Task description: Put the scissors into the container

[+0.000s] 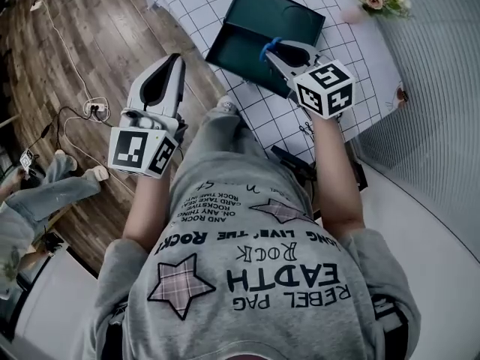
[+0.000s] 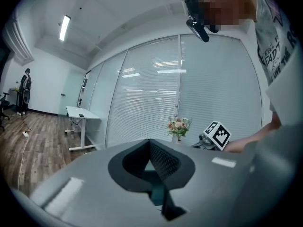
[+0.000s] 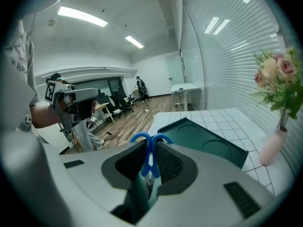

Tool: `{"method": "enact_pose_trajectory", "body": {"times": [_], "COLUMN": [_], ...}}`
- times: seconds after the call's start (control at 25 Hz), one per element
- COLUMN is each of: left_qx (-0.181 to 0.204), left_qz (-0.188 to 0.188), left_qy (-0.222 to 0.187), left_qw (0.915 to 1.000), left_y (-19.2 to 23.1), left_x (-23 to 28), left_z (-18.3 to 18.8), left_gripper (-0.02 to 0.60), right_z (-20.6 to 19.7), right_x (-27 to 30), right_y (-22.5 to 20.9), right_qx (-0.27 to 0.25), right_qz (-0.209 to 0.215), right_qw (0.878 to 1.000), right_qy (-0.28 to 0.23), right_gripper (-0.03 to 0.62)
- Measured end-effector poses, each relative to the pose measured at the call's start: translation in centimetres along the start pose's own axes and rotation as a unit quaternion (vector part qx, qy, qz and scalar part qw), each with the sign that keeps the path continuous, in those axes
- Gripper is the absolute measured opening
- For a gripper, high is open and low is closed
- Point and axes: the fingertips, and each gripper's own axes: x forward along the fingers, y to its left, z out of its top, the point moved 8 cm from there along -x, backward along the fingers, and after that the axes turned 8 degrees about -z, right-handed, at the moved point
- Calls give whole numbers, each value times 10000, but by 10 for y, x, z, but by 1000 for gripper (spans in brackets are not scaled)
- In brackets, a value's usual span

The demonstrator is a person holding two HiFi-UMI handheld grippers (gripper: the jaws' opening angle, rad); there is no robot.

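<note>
Right gripper [image 1: 276,49] clamping blue-handled scissors [image 3: 150,151], handles poking out front, long axis running along jaws. Green container [image 1: 244,32] sitting on checkered surface [image 1: 360,47] just under and ahead of tips. Left gripper [image 1: 175,62] closed, carrying nothing, hanging well apart over floor.

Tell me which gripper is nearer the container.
Right. The right gripper, holding the scissors, is over the container's near edge; the left gripper is off the table, above the floor.

Right tongs [image 1: 274,53] clamp scissors [image 3: 150,148], tilted down; left tongs [image 1: 177,60] closed, near level, empty.
</note>
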Motion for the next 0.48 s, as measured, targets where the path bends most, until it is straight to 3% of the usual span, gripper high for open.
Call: {"method": "enact_pose_trajectory", "body": {"times": [0.48], "left_qx": [-192], "left_qz": [-9], "left_qy": [118], "left_qw": [9997], "left_y": [11], "left_x": [18], "left_z": [-13], "left_gripper": [2], "right_z": [-21], "right_x": [41], "right_y": [2], "right_qx": [-279], "right_qz": [209], "right_qw": [9964], "right_qy": [774], "right_gripper": [84]}}
